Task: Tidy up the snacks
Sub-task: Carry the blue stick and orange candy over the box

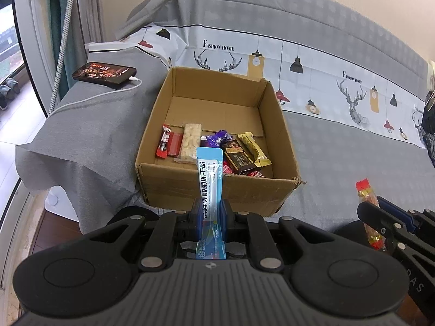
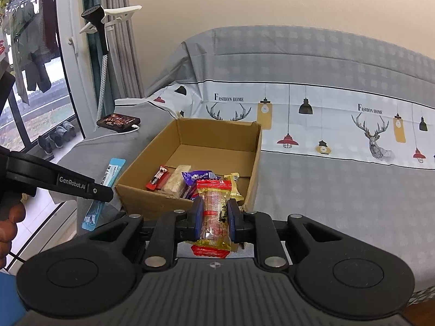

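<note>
2 snacks are up in the air just short of the cardboard box (image 1: 217, 146), 1 in each gripper. The left gripper (image 1: 210, 217) has its fingers (image 1: 226, 214) clamped on a long blue stick sachet (image 1: 210, 187), gripped low down, so its long axis runs straight out along the fingers and its free end points toward the box, reaching over the near wall. White Chinese characters run down its length; I cannot read them clearly. In the right wrist view the same sachet (image 2: 107, 190) slants beside the box's left corner, under a black arm printed "GenRobot.AI".

The right gripper (image 2: 214, 218) is closed on a clear, red-ended snack pack (image 2: 214, 214), held across its middle. Its long axis also lies along the fingers, the far end aimed at the box's near edge. There is dark writing on the wrapper, too small to make out.

The box sits open on a grey bedsheet (image 1: 339, 163). About 6 wrapped snacks lie along its near side, among them a red Nescafé stick (image 1: 163, 142), a pale nougat-like bar (image 1: 189, 142), a purple wrapper (image 1: 214, 138) and a gold pack (image 1: 254, 148). The sheet's white band reads "FASHION HOME". A phone (image 1: 104, 73) on a white cable lies on the grey pillow at left.
</note>
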Available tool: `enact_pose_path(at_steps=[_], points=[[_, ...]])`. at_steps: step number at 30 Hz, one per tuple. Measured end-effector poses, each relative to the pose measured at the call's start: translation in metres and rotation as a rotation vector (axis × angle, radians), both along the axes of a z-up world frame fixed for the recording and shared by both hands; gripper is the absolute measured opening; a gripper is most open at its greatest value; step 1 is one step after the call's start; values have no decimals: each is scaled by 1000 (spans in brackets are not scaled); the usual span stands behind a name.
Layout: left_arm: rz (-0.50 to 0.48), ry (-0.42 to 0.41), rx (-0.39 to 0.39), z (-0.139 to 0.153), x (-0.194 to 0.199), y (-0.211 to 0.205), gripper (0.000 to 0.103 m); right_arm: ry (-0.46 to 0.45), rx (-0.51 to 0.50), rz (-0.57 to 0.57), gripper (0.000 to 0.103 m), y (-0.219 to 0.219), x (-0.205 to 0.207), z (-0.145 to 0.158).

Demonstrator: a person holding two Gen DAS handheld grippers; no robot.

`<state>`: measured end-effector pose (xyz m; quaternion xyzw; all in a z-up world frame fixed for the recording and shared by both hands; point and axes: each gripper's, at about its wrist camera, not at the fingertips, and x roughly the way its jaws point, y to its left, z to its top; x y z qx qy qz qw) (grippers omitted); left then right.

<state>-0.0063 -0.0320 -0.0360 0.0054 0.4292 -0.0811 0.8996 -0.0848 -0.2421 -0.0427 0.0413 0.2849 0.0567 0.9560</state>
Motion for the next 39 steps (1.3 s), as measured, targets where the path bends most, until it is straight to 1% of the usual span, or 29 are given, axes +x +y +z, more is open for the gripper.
enact_pose_path(at_steps=[25,39], points=[[-1,39,13,-11,15,-3,14,66,0,4,20,1,18,-11],[19,47,8,-11,40,4,14,83,-9,-6,20,5,40,-12]])
